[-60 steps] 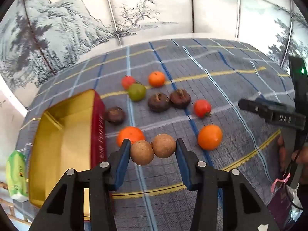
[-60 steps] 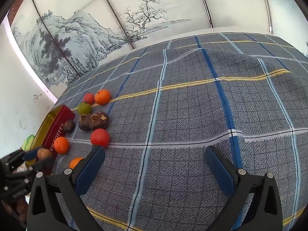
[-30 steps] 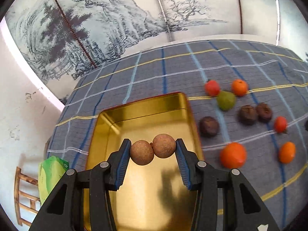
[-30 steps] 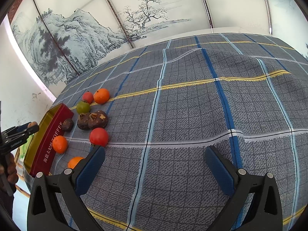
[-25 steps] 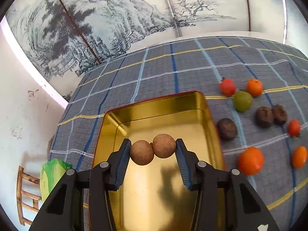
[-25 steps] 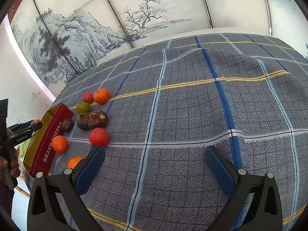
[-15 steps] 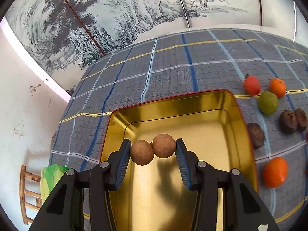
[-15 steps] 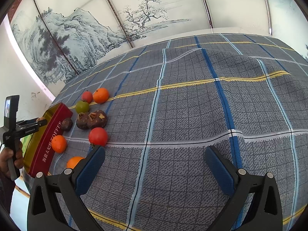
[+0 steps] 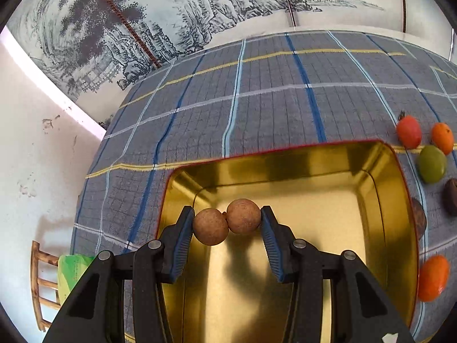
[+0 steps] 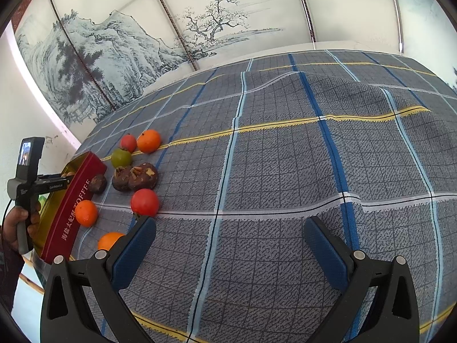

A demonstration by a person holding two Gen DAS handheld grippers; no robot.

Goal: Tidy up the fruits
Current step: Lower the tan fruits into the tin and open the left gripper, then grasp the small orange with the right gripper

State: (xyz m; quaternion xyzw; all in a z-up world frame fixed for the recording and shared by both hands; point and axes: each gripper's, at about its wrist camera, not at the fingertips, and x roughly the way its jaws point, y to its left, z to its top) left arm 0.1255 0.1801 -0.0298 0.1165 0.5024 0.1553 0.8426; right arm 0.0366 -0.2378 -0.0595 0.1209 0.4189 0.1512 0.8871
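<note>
My left gripper [image 9: 227, 220] is shut on a pair of joined round brown fruits [image 9: 211, 226], held side by side between the blue pads. They hang over the inside of the gold tin [image 9: 314, 228], near its back left corner. In the right wrist view the tin shows its red wall [image 10: 74, 200], and the left gripper [image 10: 65, 177] reaches over it. Beside the tin on the cloth lie a red fruit [image 10: 144, 202], oranges [image 10: 86, 213], a green fruit [image 10: 121, 157] and dark brown fruits [image 10: 134, 176]. My right gripper [image 10: 230, 237] stands open above bare cloth.
The plaid cloth [image 10: 285, 171] has a raised fold at the back. A person's hand [image 10: 14, 228] grips the left tool at the table's left edge. A green bag [image 9: 72, 271] on a wooden chair sits below that edge. A painted wall panel stands behind.
My left gripper carried the brown fruits leftward from above the cloth to over the tin, then lower and farther in. The loose fruits slid to the view's right edge. The right gripper stayed still.
</note>
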